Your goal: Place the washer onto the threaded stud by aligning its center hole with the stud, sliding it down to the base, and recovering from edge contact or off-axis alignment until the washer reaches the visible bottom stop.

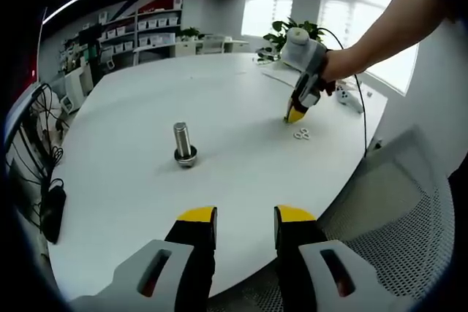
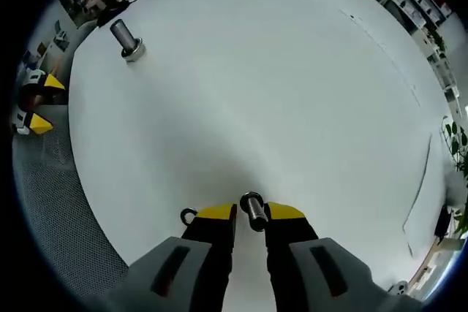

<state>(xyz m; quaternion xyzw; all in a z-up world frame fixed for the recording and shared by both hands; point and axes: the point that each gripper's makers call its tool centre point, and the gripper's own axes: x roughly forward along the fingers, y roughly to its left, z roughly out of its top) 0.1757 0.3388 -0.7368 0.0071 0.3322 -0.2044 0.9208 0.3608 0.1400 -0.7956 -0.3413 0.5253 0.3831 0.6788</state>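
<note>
The threaded stud [image 1: 183,142] stands upright on its round base in the middle of the white table [image 1: 241,93]. In the right gripper view the stud [image 2: 126,38] is far off at the upper left. My right gripper [image 2: 251,214] is shut on a metal washer [image 2: 252,208] held on edge between its yellow tips, low over the table. Another washer [image 2: 189,215] lies just beside its left jaw. In the left gripper view a hand holds the right gripper [image 1: 295,115] tip-down next to two loose washers [image 1: 302,134]. My left gripper [image 1: 246,217] stands open at the table's near edge.
A mesh office chair [image 1: 395,202] sits past the table edge on the right. Cables and a dark device [image 1: 51,210] hang at the left. A potted plant [image 1: 281,34] and shelves stand behind the table. The left gripper [image 2: 35,104] shows at the table edge.
</note>
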